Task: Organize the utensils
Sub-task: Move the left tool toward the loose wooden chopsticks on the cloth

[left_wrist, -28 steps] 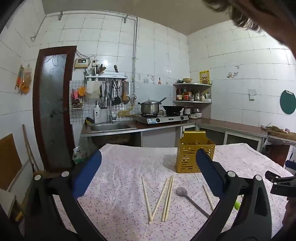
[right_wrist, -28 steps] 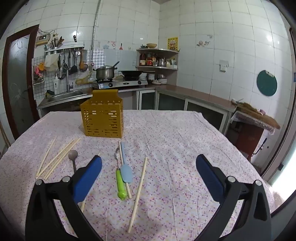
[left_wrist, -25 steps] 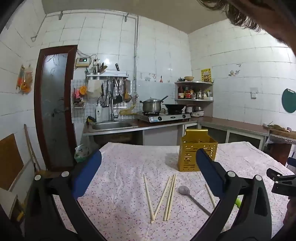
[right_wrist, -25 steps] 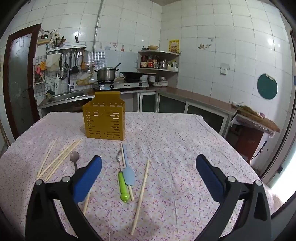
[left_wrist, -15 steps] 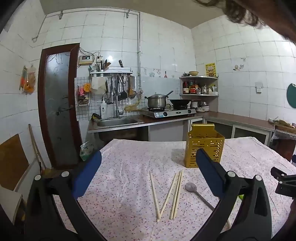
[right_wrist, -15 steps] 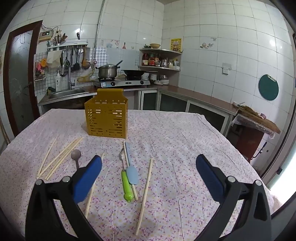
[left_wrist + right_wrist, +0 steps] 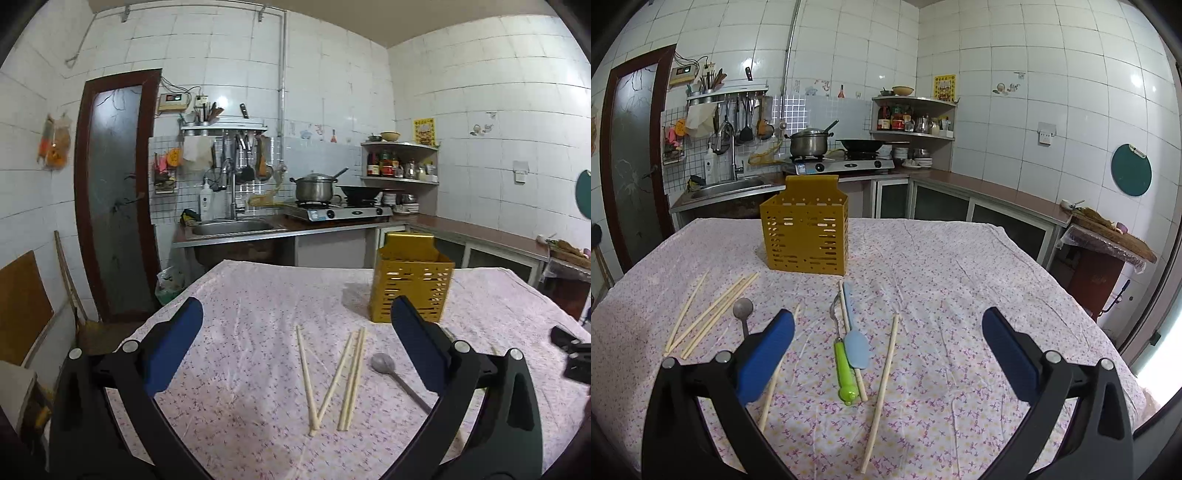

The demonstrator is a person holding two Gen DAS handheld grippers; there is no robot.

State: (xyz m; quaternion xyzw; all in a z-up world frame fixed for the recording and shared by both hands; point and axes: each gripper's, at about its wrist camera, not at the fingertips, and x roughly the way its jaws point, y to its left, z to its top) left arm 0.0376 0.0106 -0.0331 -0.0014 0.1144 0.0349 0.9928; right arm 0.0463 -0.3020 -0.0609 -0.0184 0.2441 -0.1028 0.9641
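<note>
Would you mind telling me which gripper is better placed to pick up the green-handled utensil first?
Probably the right gripper: the green-handled utensil lies directly between its open blue fingers. In the left view, the left gripper faces the group of pale wooden chopsticks instead.

The cloth point(image 7: 942, 266) is pale pink with a small purple and yellow flower print; the caddy point(image 7: 805, 240) is mustard yellow with rows of slots; the chopsticks point(image 7: 332, 376) are pale bamboo (the lone one point(image 7: 882, 380) too); the spoon point(image 7: 384, 363) is dull grey metal; the spatula point(image 7: 855, 347) has a light blue blade; the utensil beside it has a lime green handle point(image 7: 844, 373); both grippers have black frames and blue pads point(image 7: 764, 354); the walls are white tile; the door frame point(image 7: 79, 192) is dark red-brown.
</note>
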